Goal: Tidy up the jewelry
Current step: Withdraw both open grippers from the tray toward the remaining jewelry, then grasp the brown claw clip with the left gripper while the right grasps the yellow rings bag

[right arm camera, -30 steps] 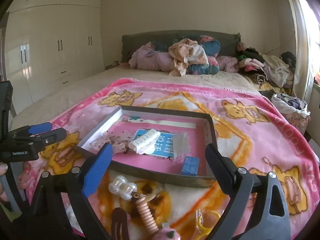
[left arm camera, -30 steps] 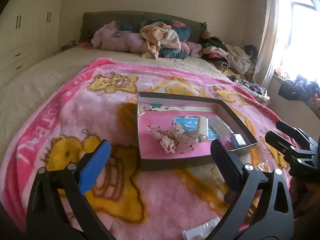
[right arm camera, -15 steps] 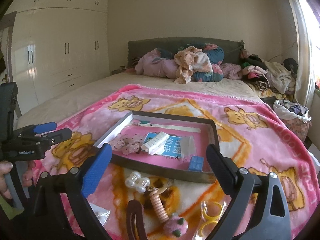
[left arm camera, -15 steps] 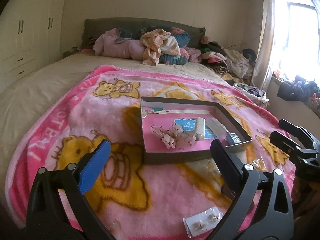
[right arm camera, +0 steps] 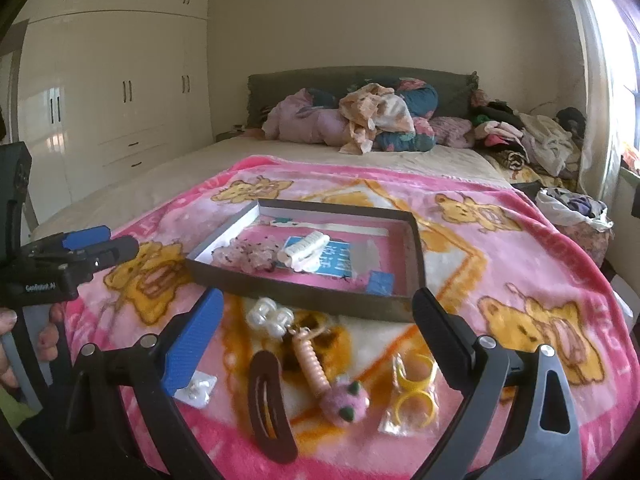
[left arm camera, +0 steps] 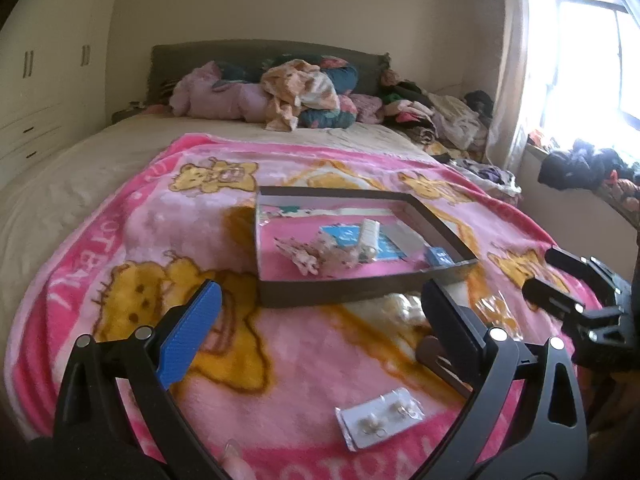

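Pink fleece covers the near end of the bed: a blanket (right arm camera: 520, 248) printed with yellow bears and, along its border in the left wrist view, white capitals of which only fragments such as "OT" and "EA" can be read. On it sits a shallow dark-walled tray (right arm camera: 304, 292) holding a floral scrunchie (right arm camera: 252, 256), a white ribbed hair clip (right arm camera: 306, 250) lying on a blue printed card (right arm camera: 336, 260) whose lettering is too blurred to read, and a small blue box (right arm camera: 380, 282) in the near right corner. In front of the tray, loose on the blanket, lie a pearly white clip (right arm camera: 270, 316), a brown snap clip (right arm camera: 270, 400), a peach spiral tie ending in a pink fuzzy ball (right arm camera: 344, 402), a clear packet of yellow rings (right arm camera: 412, 396), and a clear earring packet (left arm camera: 380, 418) near the blanket's front edge. The left gripper (left arm camera: 316, 328) hovers above the blanket short of the tray, its fingers spread wide and holding nothing; its body shows white lettering seen from the right wrist, roughly "GenRobot.AI". The right gripper (right arm camera: 316, 324) hangs over the loose pieces, fingers likewise wide apart and empty
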